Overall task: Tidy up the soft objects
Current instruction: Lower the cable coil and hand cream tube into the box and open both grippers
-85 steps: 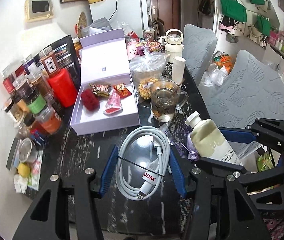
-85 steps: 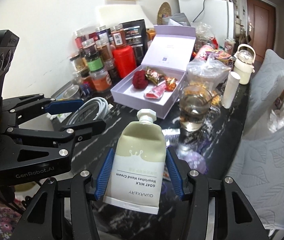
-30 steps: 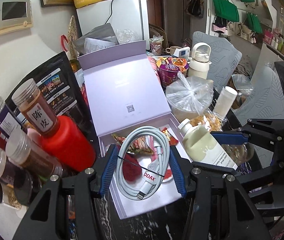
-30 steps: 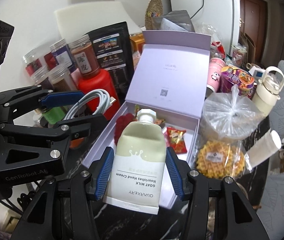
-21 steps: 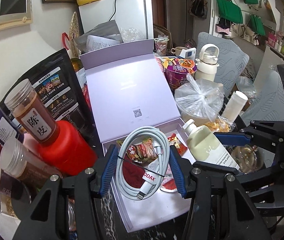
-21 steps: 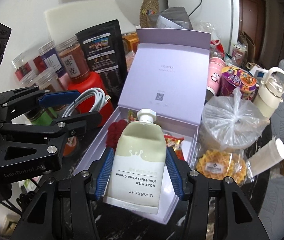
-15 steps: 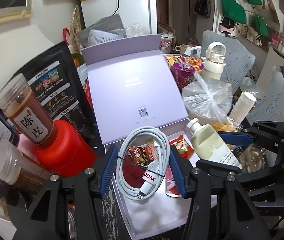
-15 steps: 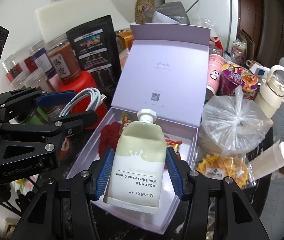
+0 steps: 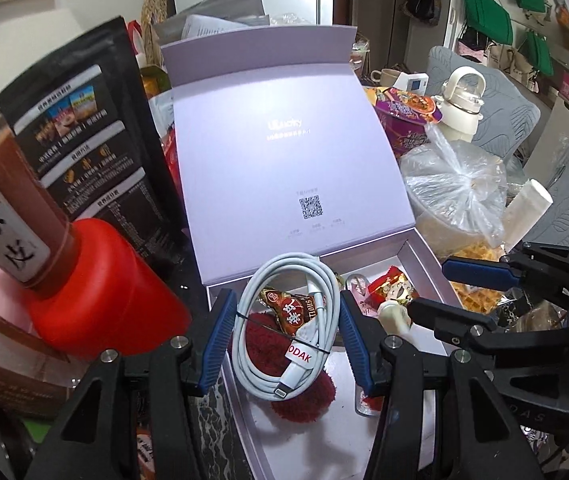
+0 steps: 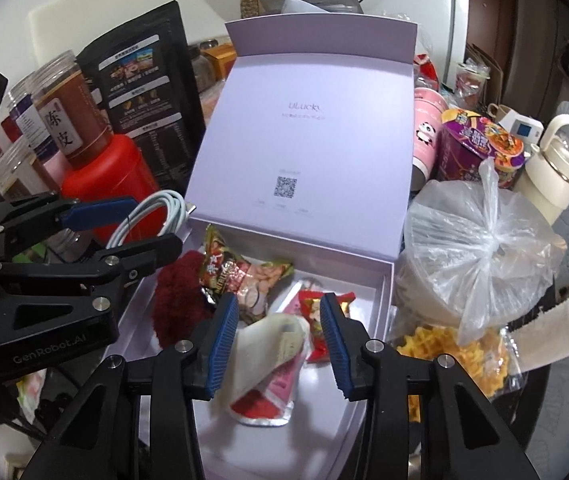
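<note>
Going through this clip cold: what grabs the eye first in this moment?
The open lilac gift box sits in the middle of a cluttered table, its lid propped up and snack packets and a fuzzy red item inside. The left gripper holds a coiled white charging cable above it. The right gripper's jaws are closing, with a crumpled hand cream tube between them over the box.

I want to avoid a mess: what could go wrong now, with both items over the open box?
The tube lies tilted and loose between the right gripper's closing jaws; it may drop crooked onto the snack packets. The cable, pinched by the left gripper, could land on the red pompom.
</note>
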`<action>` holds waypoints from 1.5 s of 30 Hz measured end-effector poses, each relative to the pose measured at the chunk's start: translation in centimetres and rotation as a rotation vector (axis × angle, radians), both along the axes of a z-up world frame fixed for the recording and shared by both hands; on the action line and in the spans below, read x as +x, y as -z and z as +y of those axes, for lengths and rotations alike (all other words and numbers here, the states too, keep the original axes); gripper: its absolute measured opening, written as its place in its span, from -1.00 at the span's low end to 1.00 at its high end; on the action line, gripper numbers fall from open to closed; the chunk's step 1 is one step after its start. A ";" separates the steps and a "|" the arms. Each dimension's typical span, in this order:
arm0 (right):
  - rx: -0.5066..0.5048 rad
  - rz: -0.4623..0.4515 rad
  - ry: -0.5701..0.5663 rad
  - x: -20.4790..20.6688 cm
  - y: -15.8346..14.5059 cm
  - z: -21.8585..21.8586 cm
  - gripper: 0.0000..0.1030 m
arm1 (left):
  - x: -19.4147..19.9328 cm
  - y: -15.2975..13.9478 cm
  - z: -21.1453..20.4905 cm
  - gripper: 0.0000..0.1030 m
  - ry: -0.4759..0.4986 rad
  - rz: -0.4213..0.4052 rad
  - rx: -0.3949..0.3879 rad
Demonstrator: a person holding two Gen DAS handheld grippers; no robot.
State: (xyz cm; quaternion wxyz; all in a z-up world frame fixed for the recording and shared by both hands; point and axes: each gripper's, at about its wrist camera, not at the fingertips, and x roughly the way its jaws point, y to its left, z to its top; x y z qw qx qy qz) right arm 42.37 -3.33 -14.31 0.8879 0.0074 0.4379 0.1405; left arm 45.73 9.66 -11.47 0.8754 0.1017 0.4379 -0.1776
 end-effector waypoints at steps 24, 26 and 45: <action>-0.022 0.074 0.051 -0.5 1.5 -0.5 -0.21 | 0.9 5.1 -1.0 0.22 -0.050 0.126 0.114; -0.024 0.069 0.051 -0.7 1.2 -0.6 -0.21 | 0.7 4.9 -1.0 0.39 -0.059 0.123 0.112; -0.032 0.002 0.065 -4.0 -3.1 -1.5 -0.20 | -2.6 -1.0 -1.2 0.41 -0.091 0.035 0.084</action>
